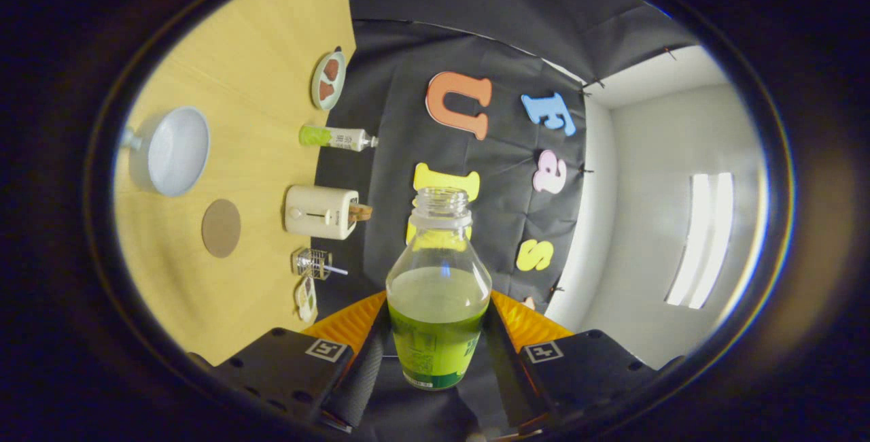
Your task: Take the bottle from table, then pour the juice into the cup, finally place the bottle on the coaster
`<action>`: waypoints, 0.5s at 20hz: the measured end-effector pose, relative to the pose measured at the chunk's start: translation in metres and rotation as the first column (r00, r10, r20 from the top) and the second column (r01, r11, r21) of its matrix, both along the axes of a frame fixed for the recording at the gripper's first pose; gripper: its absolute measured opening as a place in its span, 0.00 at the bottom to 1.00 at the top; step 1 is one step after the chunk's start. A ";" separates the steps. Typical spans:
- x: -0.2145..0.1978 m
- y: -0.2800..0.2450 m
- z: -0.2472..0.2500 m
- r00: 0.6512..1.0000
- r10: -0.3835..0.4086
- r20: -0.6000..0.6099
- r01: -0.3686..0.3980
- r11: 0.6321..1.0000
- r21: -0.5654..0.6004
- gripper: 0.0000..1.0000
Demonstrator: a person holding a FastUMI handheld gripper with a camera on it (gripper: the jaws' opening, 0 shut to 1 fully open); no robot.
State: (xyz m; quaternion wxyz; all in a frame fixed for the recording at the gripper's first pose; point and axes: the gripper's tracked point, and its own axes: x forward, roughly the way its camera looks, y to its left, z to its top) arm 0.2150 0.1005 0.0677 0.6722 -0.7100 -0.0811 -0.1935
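The gripper (438,353) clamps both fingers on the clear, uncapped bottle (438,292), part full of green juice, its green label's print too small to read. Beyond it on the wooden table (258,34) lie a round brown coaster (221,228) and white cup (170,151)

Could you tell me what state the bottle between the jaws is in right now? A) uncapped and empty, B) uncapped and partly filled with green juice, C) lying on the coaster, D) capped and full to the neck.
B: the bottle, gripped on both sides by the gripper, has an open mouth with no cap, and green juice fills only its lower part.
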 end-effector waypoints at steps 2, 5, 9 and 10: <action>0.003 -0.002 -0.009 0.998 0.028 -0.051 -0.022 0.992 0.127 0.80; 0.003 -0.008 -0.003 0.996 0.073 -0.058 -0.049 0.941 0.335 0.80; 0.010 -0.016 0.004 0.988 0.141 -0.065 -0.070 0.778 0.624 0.80; 0.012 -0.017 0.006 0.985 0.163 -0.062 -0.077 0.724 0.686 0.80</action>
